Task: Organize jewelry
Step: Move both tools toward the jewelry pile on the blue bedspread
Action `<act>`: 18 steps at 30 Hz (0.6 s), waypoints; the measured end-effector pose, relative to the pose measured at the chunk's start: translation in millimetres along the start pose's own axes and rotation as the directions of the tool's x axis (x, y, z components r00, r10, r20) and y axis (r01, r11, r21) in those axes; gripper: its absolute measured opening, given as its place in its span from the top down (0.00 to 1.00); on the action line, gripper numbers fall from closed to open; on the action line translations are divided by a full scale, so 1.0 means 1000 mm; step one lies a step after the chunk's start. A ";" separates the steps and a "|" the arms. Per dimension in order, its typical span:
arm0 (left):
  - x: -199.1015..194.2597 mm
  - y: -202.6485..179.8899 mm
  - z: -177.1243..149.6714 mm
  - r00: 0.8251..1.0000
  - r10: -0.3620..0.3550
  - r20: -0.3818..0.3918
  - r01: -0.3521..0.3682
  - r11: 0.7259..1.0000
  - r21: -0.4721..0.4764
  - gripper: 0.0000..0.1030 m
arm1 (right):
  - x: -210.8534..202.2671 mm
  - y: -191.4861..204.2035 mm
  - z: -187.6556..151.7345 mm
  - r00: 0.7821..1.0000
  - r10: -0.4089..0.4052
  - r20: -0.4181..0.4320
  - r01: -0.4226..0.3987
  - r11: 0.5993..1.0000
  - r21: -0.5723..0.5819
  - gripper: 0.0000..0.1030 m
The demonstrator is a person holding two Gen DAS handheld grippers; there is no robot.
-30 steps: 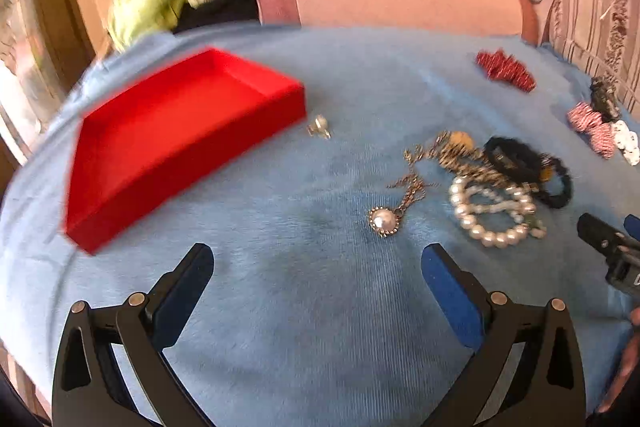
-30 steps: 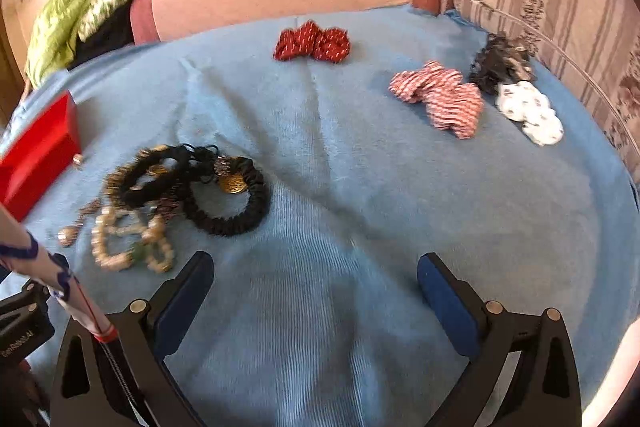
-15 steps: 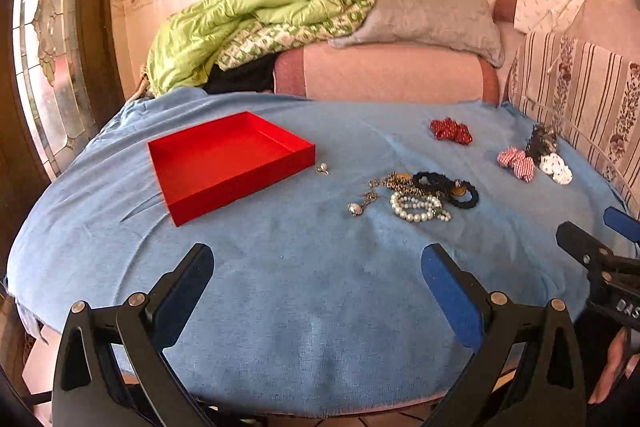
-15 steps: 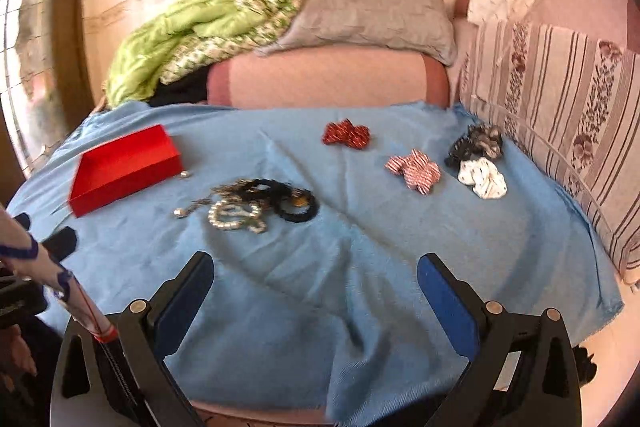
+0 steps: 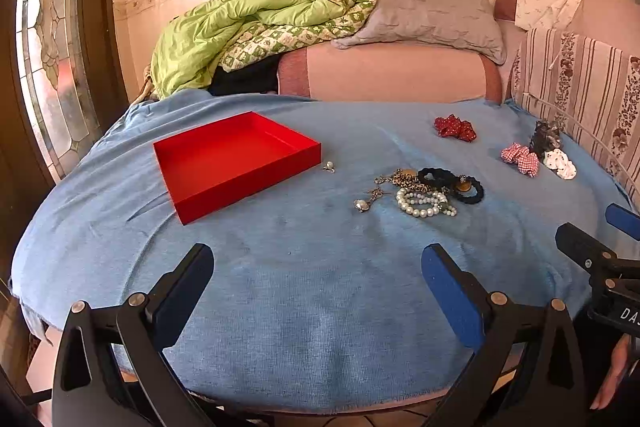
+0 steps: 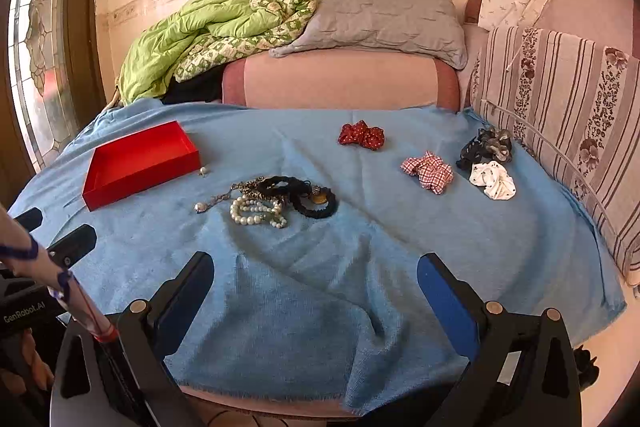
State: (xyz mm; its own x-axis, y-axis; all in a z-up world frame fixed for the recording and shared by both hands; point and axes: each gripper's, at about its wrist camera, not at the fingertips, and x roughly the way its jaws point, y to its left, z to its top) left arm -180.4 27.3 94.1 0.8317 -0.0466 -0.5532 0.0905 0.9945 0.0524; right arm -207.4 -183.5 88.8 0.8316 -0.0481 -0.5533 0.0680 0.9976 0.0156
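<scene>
An empty red tray [image 5: 224, 151] [image 6: 136, 159] sits left on the blue-covered table. A heap of jewelry lies mid-table: a pearl bracelet [image 5: 424, 203] [image 6: 256, 213], a pendant chain [image 5: 366, 201] [image 6: 208, 203], black bands [image 5: 460, 183] [image 6: 312, 201]. A small earring [image 5: 329, 167] [image 6: 203, 171] lies by the tray's corner. My left gripper [image 5: 316, 275] and right gripper [image 6: 314, 277] are both open and empty, held back near the table's front edge, well short of the jewelry.
Fabric scrunchies lie at the right: red [image 6: 362, 135], checked [image 6: 428, 171], dark [image 6: 486, 147], white [image 6: 492, 181]. A sofa with a grey pillow [image 6: 380, 15] and green quilt [image 6: 200, 35] stands behind. The blue cloth [image 6: 340, 307] is wrinkled near the front.
Both grippers have pulled back and up from the table, so the whole table now shows. Jewelry and tray have not moved. Both grippers stay open.
</scene>
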 end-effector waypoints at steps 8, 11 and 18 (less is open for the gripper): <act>0.005 0.001 0.000 1.000 0.011 -0.009 -0.011 1.000 -0.005 0.00 | 0.003 0.001 -0.001 1.000 0.000 -0.010 0.000 1.000 0.007 0.00; 0.005 0.001 -0.001 1.000 0.011 -0.009 -0.011 1.000 -0.004 0.00 | 0.004 0.000 -0.001 1.000 -0.001 -0.014 0.001 1.000 0.005 0.00; 0.007 0.002 -0.002 1.000 0.010 -0.015 -0.010 1.000 -0.005 0.00 | 0.005 -0.001 0.000 1.000 -0.004 -0.021 0.004 1.000 0.006 0.00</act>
State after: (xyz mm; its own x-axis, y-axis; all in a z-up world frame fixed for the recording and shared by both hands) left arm -175.7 29.3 88.6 0.8243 -0.0350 -0.5651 0.0794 0.9954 0.0543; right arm -203.6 -184.4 85.6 0.8195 -0.0510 -0.5708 0.0745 0.9971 0.0179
